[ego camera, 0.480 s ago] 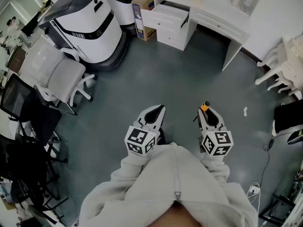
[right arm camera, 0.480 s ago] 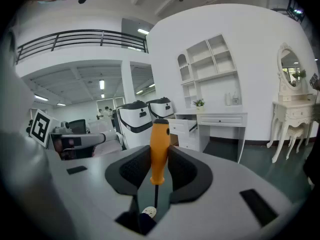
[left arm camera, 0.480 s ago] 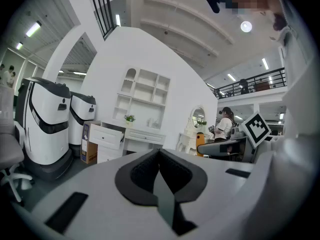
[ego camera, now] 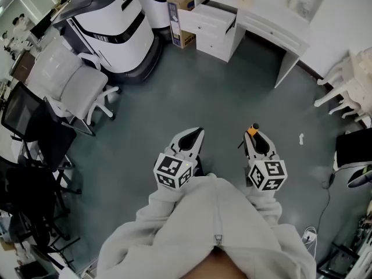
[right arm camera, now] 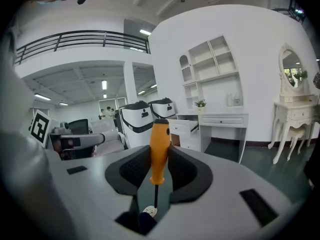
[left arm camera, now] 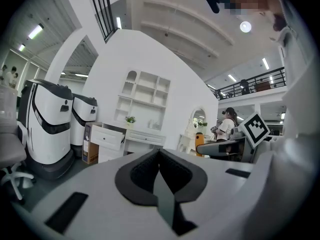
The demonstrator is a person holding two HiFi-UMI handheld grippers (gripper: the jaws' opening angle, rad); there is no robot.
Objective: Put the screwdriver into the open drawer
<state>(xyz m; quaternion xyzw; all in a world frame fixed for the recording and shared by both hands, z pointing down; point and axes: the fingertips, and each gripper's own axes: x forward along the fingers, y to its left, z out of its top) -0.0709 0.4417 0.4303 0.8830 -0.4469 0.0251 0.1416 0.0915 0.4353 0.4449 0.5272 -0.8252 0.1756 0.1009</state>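
Note:
My right gripper (ego camera: 253, 135) is shut on a screwdriver (right arm camera: 159, 151) with an orange handle. The handle stands upright between the black pads and its thin shaft runs down toward the gripper body. Its orange tip (ego camera: 252, 131) shows at the jaws in the head view. The left gripper (ego camera: 195, 137) is shut with nothing in it. Both are held level over the grey floor, side by side. The open drawer (ego camera: 208, 20) sticks out of a white desk (ego camera: 261, 16) far ahead; it also shows in the right gripper view as the drawer (right arm camera: 184, 128) and in the left gripper view as the drawer (left arm camera: 107, 135).
Two large white machines (ego camera: 113, 25) stand left of the desk, with a cardboard box (ego camera: 177, 13) between. White office chairs (ego camera: 70, 86) and dark chairs (ego camera: 35, 138) line the left. A white ornate table (ego camera: 349, 86) stands at right. Grey floor (ego camera: 221, 92) lies between me and the desk.
The view has shifted slightly; the desk and machines sit a little nearer the top edge. Both grippers keep their pose and grip.

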